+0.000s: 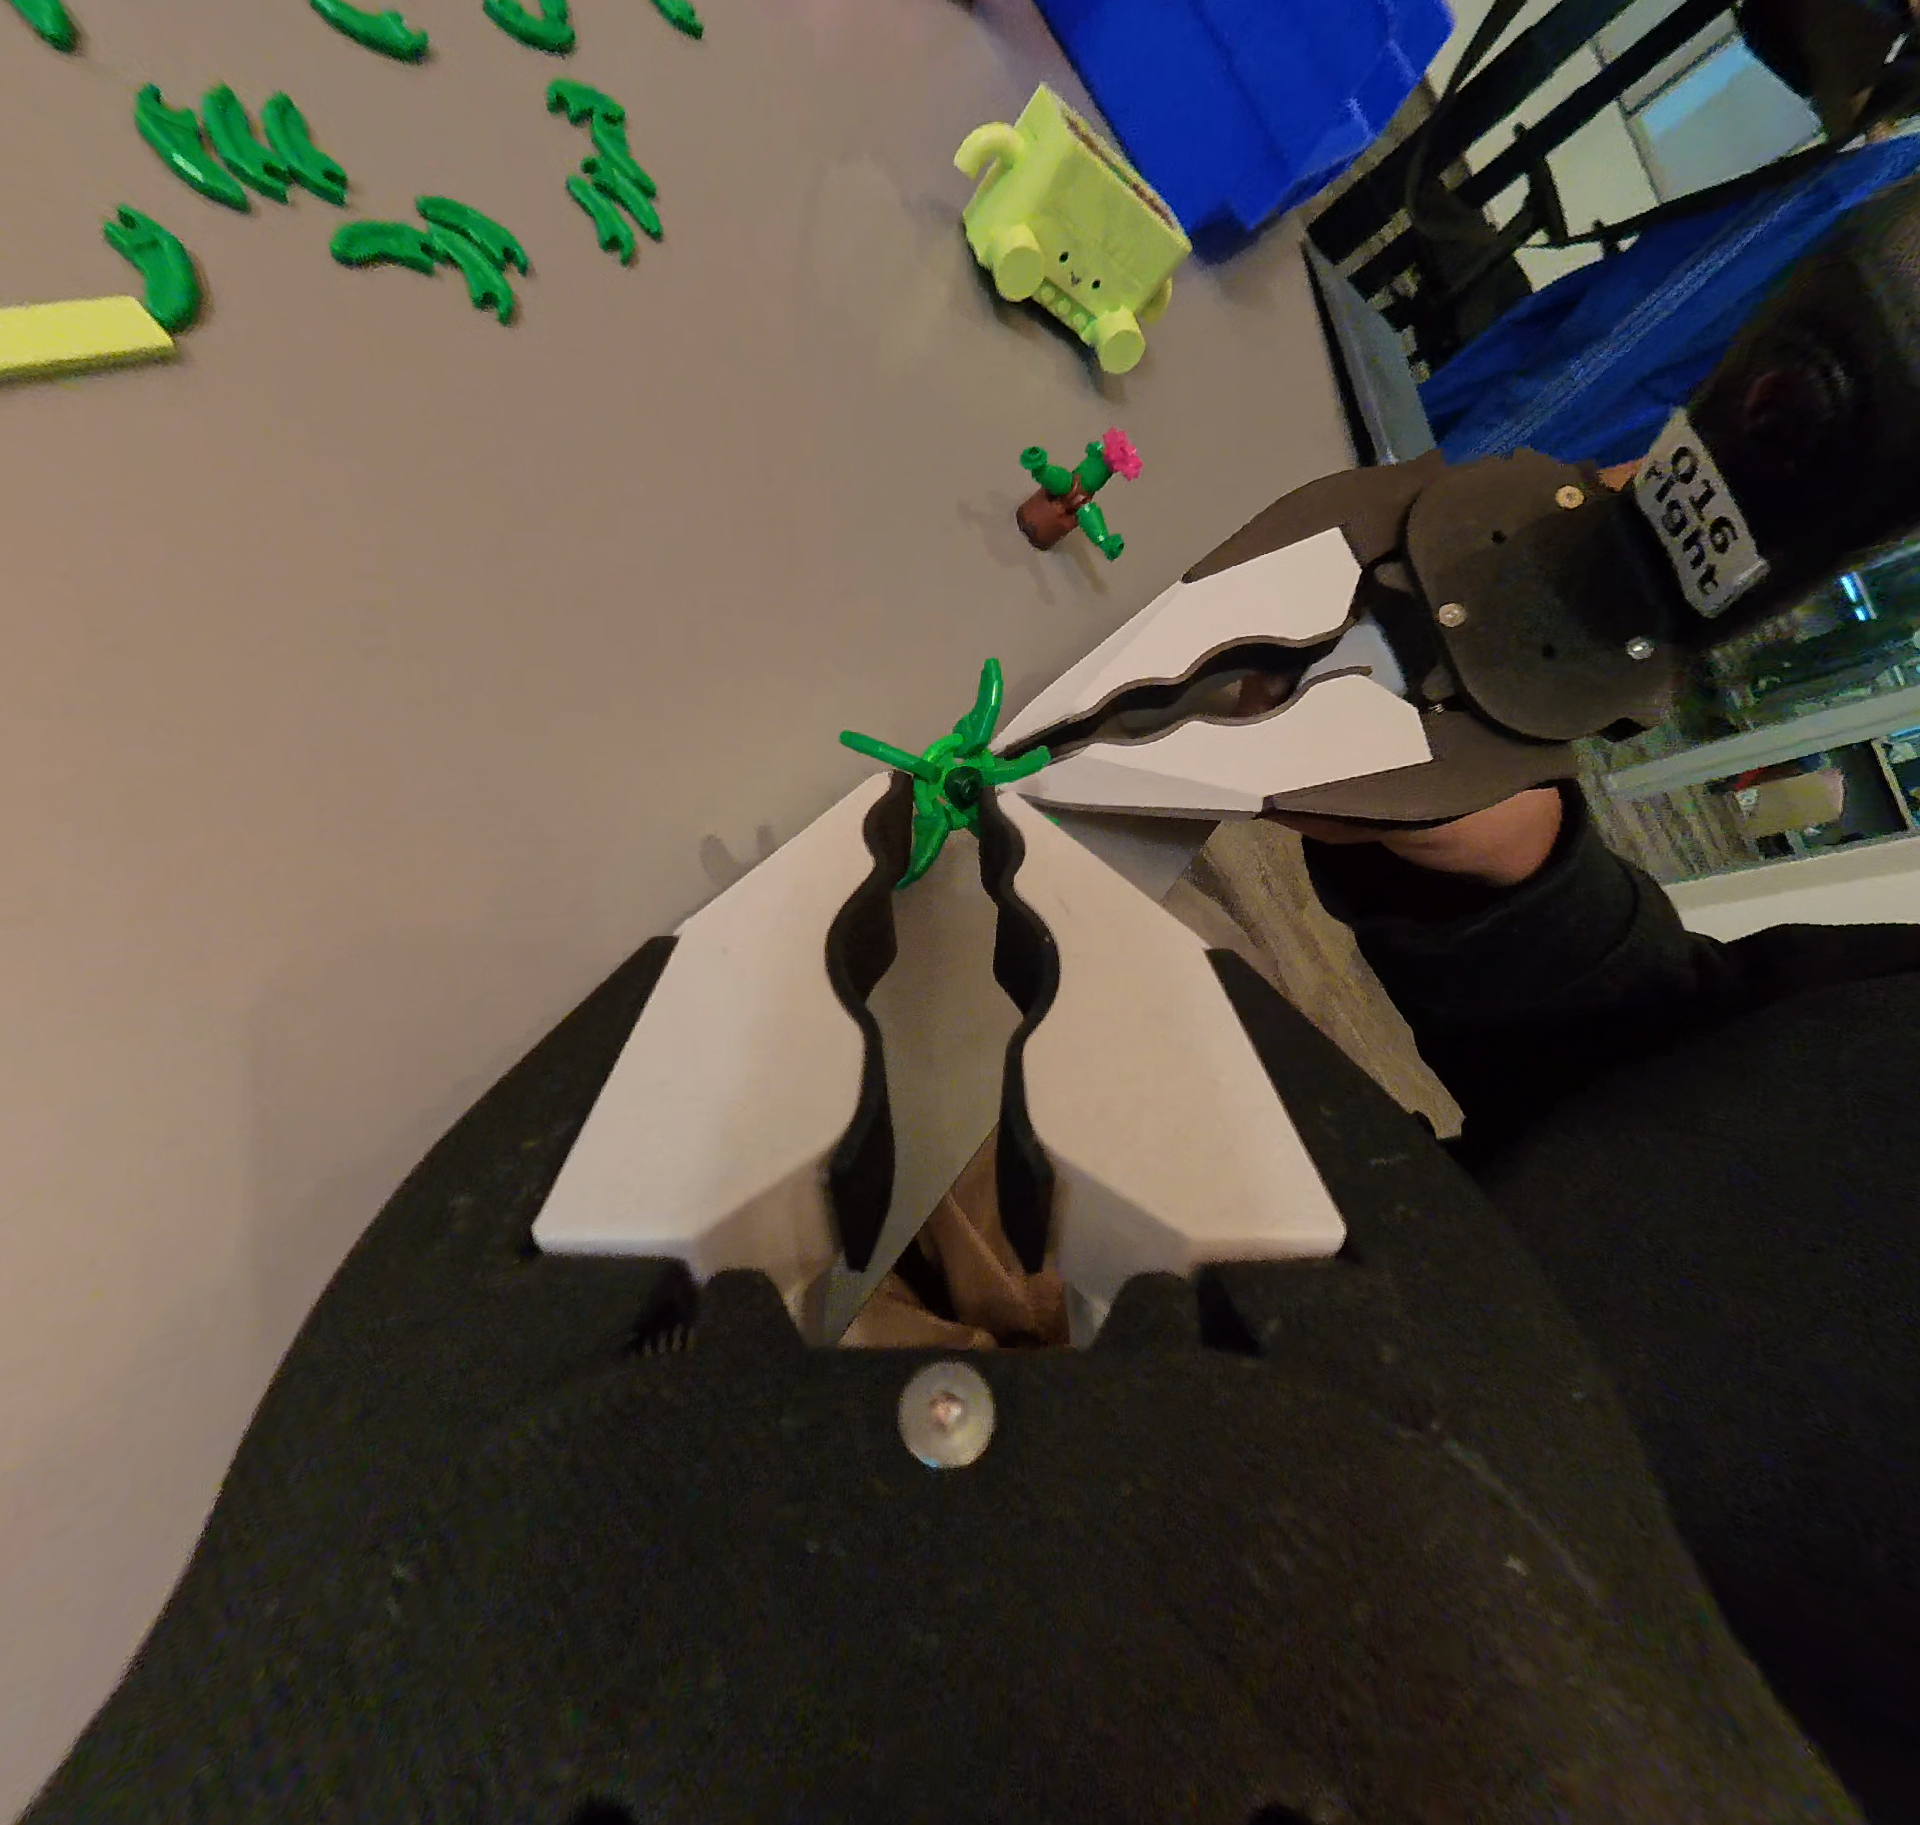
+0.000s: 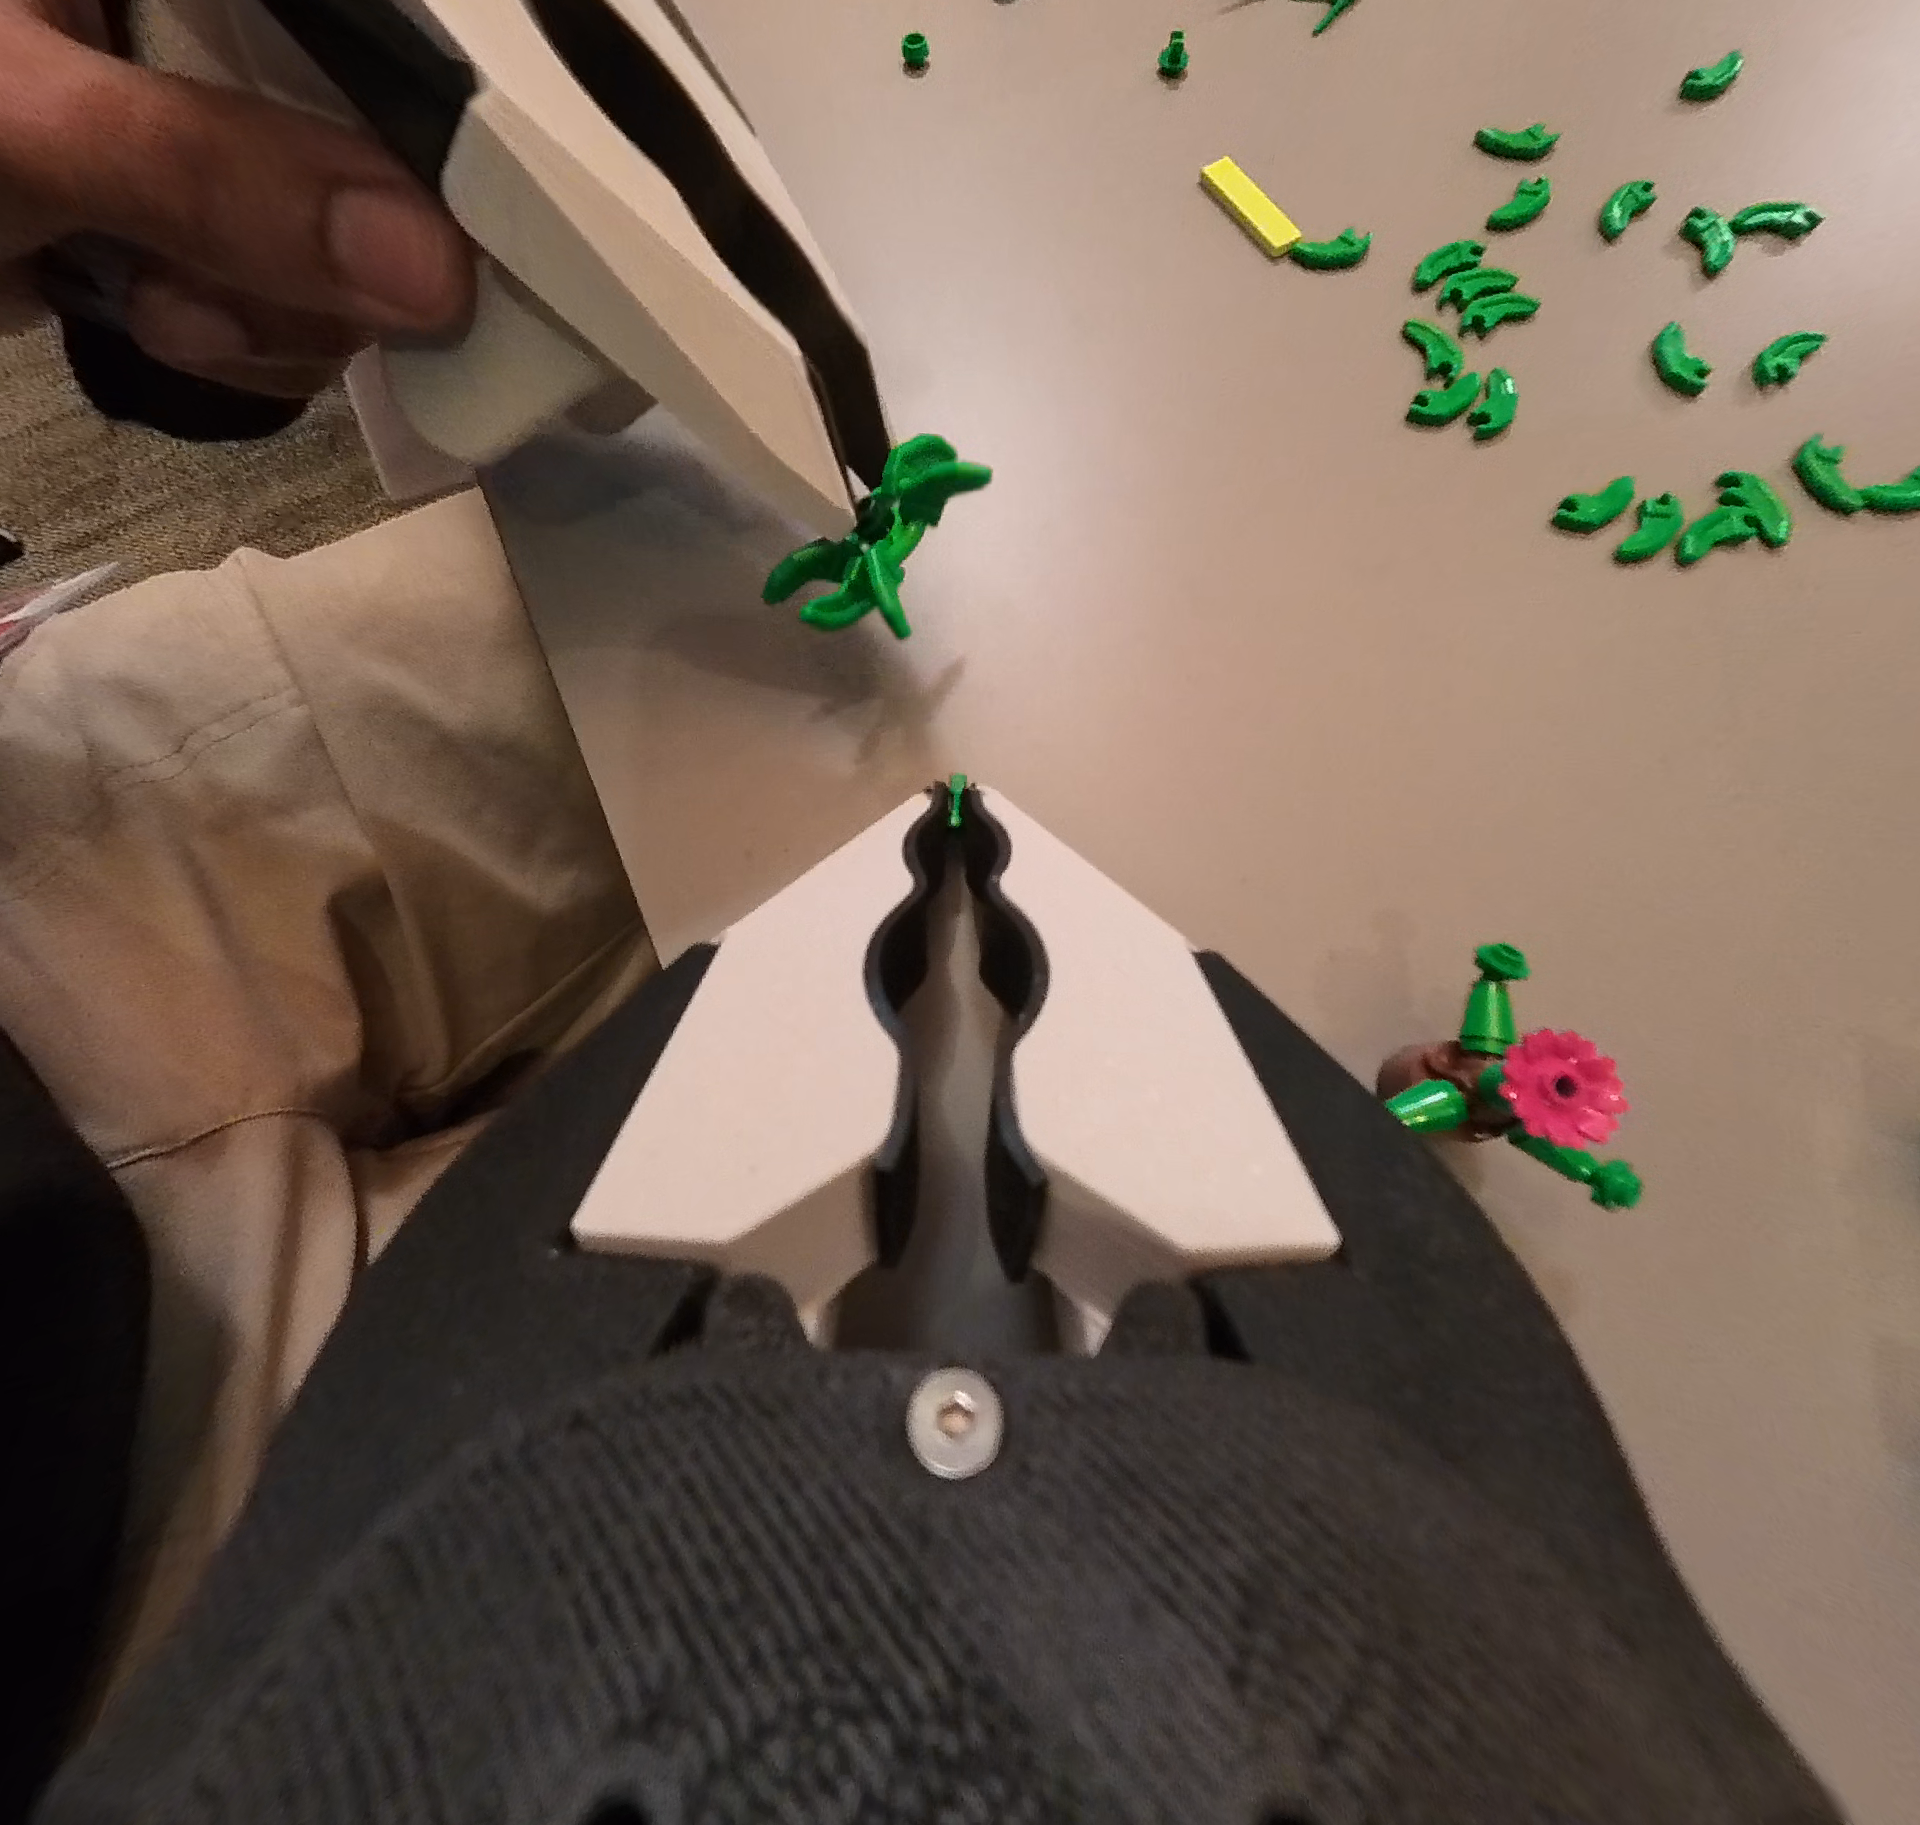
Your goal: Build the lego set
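My left tool (image 1: 940,804) pinches the leafy green stem cluster (image 1: 951,773) just above the worktop (image 1: 520,632). My right tool (image 2: 956,799) is nearly closed on a small green leaf piece (image 2: 956,796). I should hold the cluster steady, line the leaf's tip up with its hub, and press gently.

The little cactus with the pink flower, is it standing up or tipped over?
Tipped over. The cactus lies on its side on the table, brown pot sideways.

Two close wrist views down onto shared table (image 1: 416,632)
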The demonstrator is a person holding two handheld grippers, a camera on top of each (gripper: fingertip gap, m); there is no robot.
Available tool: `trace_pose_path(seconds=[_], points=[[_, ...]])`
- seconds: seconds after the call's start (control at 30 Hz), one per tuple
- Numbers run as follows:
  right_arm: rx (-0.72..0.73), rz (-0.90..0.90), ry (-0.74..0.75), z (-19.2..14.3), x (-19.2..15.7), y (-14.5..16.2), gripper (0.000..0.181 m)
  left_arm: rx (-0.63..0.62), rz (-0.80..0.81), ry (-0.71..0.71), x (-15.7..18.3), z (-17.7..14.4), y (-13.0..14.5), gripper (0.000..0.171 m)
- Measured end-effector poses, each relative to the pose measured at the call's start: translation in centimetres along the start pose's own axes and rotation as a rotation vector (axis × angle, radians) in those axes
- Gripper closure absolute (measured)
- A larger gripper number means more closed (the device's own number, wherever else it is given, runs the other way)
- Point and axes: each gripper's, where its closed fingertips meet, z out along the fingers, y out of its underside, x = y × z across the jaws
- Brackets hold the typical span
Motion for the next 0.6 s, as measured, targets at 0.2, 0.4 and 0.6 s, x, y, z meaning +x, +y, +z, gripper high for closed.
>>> trace_pose_path(seconds=[0.2, 0.4, 0.6], points=[[0.158, 0.058, 0.007, -1.6, 0.8, -2.0, 0.180, 0.097, 0.088, 0.069, 2.1, -0.6, -1.1, 0.162], [0.453, 0.290, -0.250, -4.9, 0.2, -5.3, 0.180, 0.134, 0.198, -0.026, 1.9, -0.8, -1.2, 0.162], [0.253, 0.229, -0.216, -2.1, -1.4, -3.2, 0.180, -0.054, 0.322, -0.232, -0.3, 0.5, 1.7, 0.161]])
